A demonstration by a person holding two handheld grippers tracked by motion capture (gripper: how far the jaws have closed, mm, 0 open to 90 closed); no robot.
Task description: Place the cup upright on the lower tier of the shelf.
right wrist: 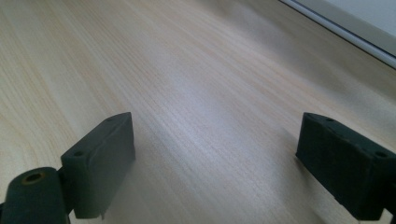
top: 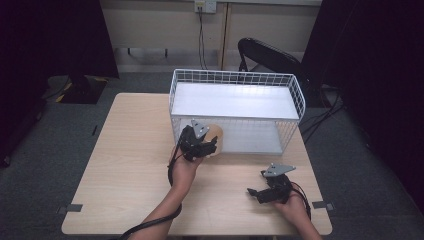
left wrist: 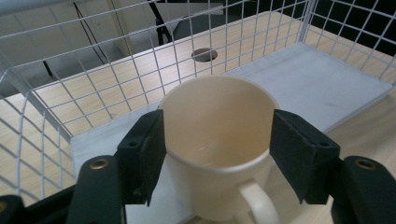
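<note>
Left gripper view: unmarked cream mug (left wrist: pixel 219 140), seemingly

Cup (top: pixel 216 137) in front of wire basket (top: pixel 235 80) on table (top: pixel 125 165), between left tool (top: pixel 202 145) pads

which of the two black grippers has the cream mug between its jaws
The left gripper: its pads stand on either side of the cream ceramic mug by the white wire basket. The right gripper is open over bare wooden table.

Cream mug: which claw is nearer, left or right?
Left. The left claw has its jaws on either side of the cream mug at the wire basket. The right claw rests apart on the table, toward the near right edge.
</note>
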